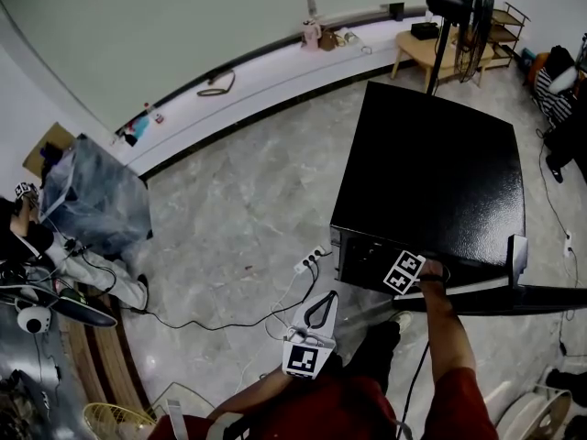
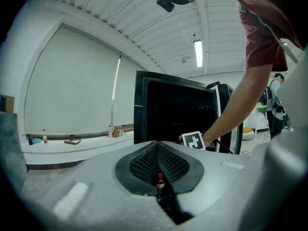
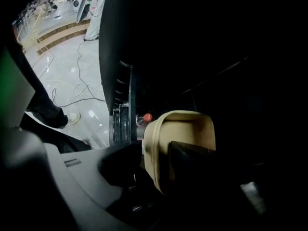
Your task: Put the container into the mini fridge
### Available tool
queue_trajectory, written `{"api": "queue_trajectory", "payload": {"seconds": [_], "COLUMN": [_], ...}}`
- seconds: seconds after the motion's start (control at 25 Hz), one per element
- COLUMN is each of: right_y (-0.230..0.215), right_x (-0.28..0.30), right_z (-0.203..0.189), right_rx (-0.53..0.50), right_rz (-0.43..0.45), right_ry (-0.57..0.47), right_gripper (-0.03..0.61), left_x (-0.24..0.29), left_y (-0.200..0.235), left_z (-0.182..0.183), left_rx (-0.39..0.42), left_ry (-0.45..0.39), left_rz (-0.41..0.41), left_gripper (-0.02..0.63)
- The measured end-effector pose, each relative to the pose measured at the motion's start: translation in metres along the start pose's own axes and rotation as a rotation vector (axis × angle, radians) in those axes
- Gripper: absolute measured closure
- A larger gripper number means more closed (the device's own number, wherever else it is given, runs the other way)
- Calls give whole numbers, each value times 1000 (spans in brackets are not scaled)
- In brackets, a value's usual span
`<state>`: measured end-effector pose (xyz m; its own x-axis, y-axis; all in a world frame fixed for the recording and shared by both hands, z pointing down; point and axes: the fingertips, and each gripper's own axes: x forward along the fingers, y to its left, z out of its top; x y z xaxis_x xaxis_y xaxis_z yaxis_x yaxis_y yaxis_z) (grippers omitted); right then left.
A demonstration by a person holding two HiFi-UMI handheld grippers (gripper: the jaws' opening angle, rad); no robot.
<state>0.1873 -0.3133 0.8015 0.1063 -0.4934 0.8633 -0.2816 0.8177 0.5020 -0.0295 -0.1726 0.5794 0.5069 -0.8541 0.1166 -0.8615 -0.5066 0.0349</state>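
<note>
The black mini fridge [image 1: 431, 172] stands on the floor, its door [image 1: 514, 296] swung open towards me. My right gripper [image 3: 154, 162] reaches into its dark inside; in the head view only the marker cube [image 1: 404, 271] shows at the fridge's front. A beige container [image 3: 185, 129] sits in there, one side wall between the jaws. The jaws stand apart, the right one clear of the wall. A red-capped bottle [image 3: 144, 118] stands beside it. My left gripper [image 1: 317, 312] hangs near my body, shut and empty, pointing at the fridge [image 2: 173, 109].
A power strip [image 1: 312, 262] with cables lies on the floor left of the fridge. A fan stand [image 1: 440, 35] and a wooden table [image 1: 431, 49] are behind it. A grey covered bin [image 1: 92, 195] and a seated person [image 1: 55, 255] are at far left.
</note>
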Motion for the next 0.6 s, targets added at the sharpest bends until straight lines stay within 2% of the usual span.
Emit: {"api": "queue_trajectory", "payload": {"seconds": [0.6], "right_y": [2], "right_x": [-17], "right_z": [-7], "right_rx": [83], "right_rz": [-32], "right_ry": [-17], "right_gripper": [305], "left_x": [4], "left_y": [-5], "left_z": [-2], "left_rx": [-15], "left_ry": [2], "left_rz": [-11], "left_gripper": [609]}}
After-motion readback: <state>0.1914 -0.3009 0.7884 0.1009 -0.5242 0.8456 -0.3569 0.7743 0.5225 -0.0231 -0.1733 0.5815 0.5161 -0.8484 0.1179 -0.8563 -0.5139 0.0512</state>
